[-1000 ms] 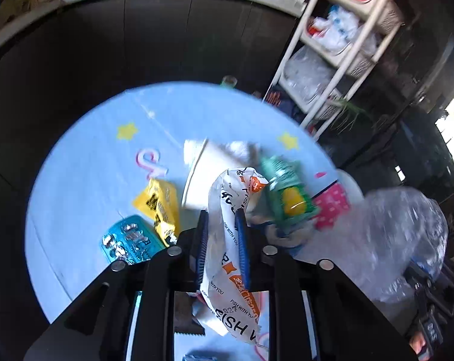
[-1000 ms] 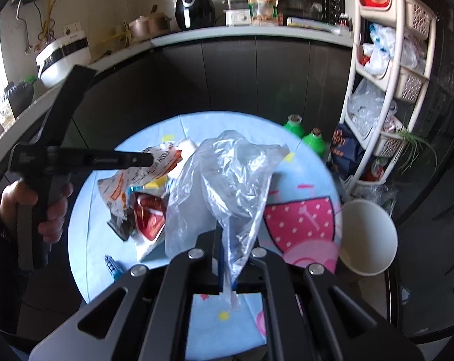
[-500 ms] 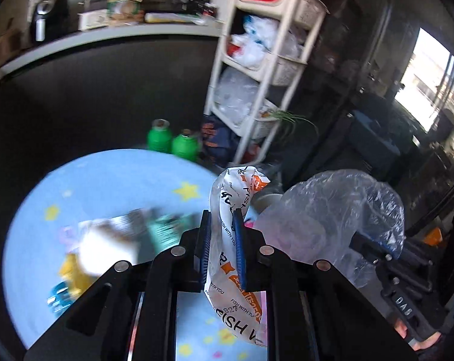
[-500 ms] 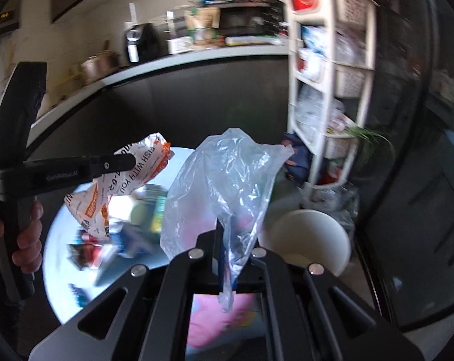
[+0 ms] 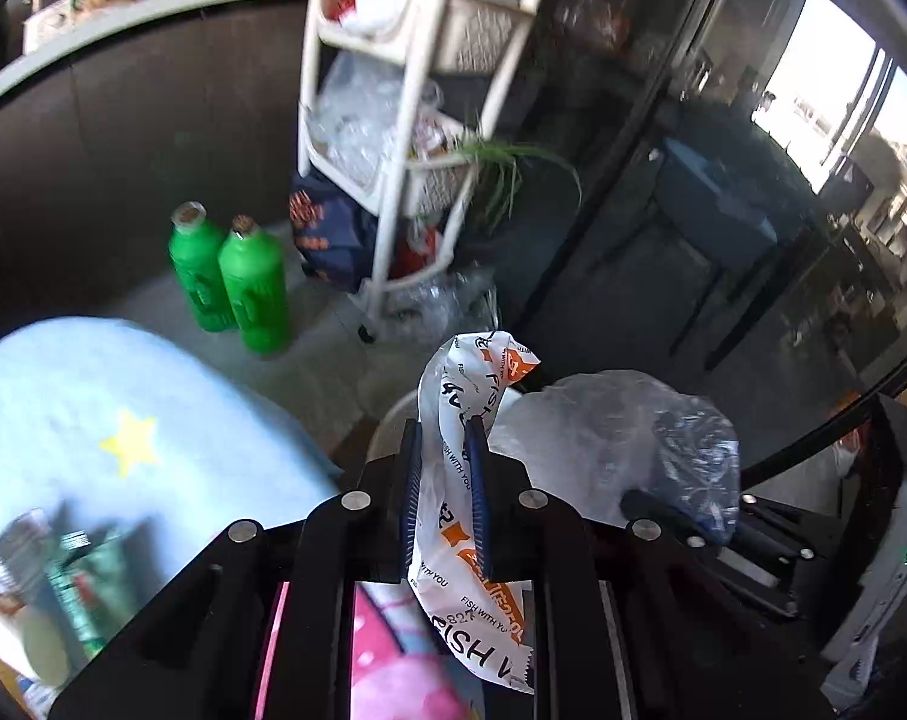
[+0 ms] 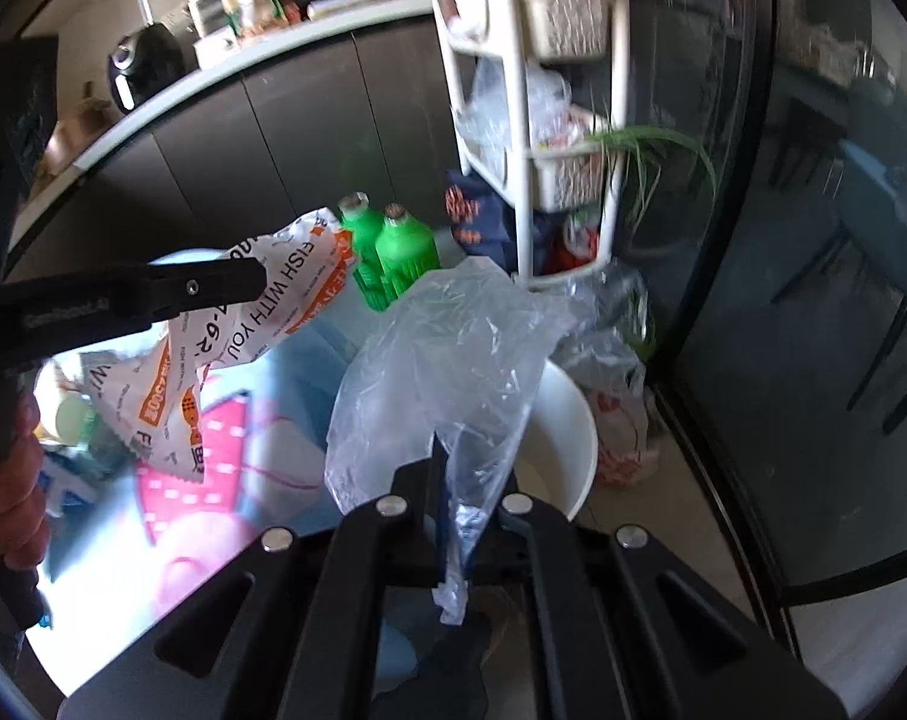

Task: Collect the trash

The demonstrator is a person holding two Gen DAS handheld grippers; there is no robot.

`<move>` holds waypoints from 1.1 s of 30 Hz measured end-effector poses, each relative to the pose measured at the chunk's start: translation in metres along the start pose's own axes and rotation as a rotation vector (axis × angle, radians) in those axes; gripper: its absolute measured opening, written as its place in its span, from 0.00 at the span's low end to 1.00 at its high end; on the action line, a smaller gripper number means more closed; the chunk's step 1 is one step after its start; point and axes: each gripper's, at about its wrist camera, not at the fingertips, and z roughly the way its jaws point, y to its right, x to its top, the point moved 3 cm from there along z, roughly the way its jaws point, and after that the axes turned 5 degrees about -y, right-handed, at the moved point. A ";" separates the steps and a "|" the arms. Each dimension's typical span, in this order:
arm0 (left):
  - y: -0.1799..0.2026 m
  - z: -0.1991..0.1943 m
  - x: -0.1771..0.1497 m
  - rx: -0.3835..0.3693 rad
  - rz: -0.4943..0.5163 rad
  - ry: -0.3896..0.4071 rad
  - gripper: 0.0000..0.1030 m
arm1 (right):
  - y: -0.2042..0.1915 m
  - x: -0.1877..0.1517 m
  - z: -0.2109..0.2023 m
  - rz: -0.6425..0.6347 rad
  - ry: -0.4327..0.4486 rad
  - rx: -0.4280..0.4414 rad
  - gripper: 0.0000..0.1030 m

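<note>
Compared with one second earlier: both views swung off the round table toward the floor beside it; white bin now directly beyond both loads; table litter pushed to the lower left edge of the left view, blurred. Grips unchanged.

Count:
- Grippers: two. Left gripper clamped on a snack wrapper. Right gripper closed tight on a clear plastic bag.
- Held trash items: two, one per gripper.
- Bins: one, white, round, open-topped, standing on the floor just beside the table.
- Green bottles: two, upright, touching side by side on the floor.
- White shelf rack: one, behind the bottles, baskets stuffed with bags.
- Hands visible: one, at the left edge of the right view, on the left gripper's handle.

Appearance and position of the task items:
- Snack wrapper: white foil with orange blocks and black lettering, crumpled, pinched mid-length between blue pads, top end sticking up past the fingertips, lower end hanging below. Held in the air left of the bin, over the table edge.
- Clear plastic bag: transparent, wrinkled, ballooned above the jaws, thin tail hanging below. Held over the near rim of the bin, partly hiding it.
</note>
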 end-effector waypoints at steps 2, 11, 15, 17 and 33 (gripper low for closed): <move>0.000 0.018 0.003 -0.003 0.000 -0.029 0.13 | 0.008 -0.001 0.024 0.016 -0.035 0.006 0.05; -0.005 0.057 0.001 0.002 -0.002 -0.093 0.20 | 0.015 0.002 0.071 0.016 -0.089 0.031 0.15; -0.003 0.064 0.000 0.018 0.017 -0.101 0.24 | 0.016 0.000 0.071 0.005 -0.068 0.025 0.36; -0.003 0.068 0.001 0.023 0.018 -0.101 0.24 | 0.016 0.000 0.071 -0.004 -0.068 0.024 0.38; 0.018 0.073 0.007 0.040 0.047 -0.073 0.58 | 0.043 -0.025 0.062 0.025 -0.075 -0.006 0.50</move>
